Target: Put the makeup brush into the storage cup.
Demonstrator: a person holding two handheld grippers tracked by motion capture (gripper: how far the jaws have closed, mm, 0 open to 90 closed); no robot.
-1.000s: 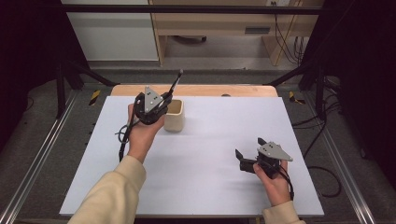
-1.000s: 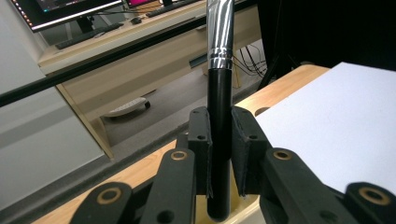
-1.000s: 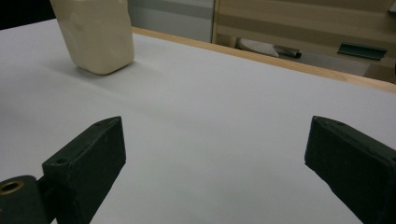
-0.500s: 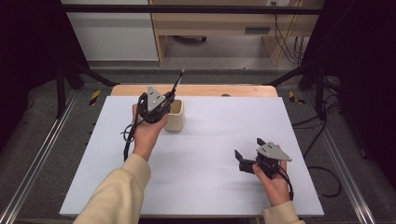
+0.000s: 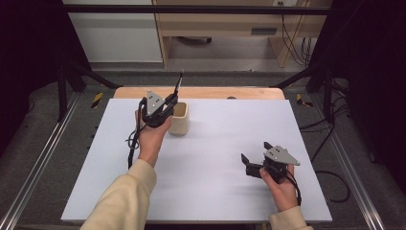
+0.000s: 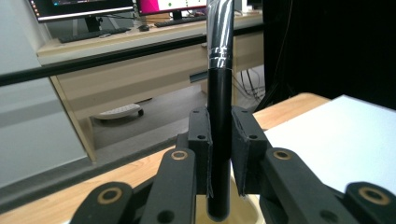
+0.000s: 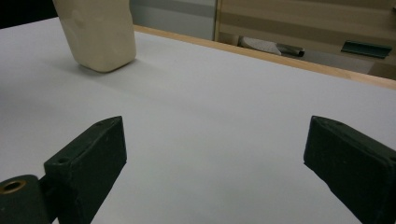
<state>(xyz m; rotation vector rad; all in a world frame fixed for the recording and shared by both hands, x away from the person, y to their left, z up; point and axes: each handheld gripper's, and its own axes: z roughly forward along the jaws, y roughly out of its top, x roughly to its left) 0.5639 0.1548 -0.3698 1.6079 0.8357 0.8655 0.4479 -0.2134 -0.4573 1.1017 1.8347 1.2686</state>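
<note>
Brush (image 6: 219, 121) lower into cup (image 5: 180, 120) now.

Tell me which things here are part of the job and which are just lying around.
In use:
brush, clamped in the left gripper
cup, its lower end seems inside
right gripper, open, low over the table

Lying about:
yellow-black tools on the floor, left and right
cables
monitors

No writing can be read anywhere. The monitors (image 6: 84, 7) at the back show coloured screens. Their content is too blurred to read
</note>
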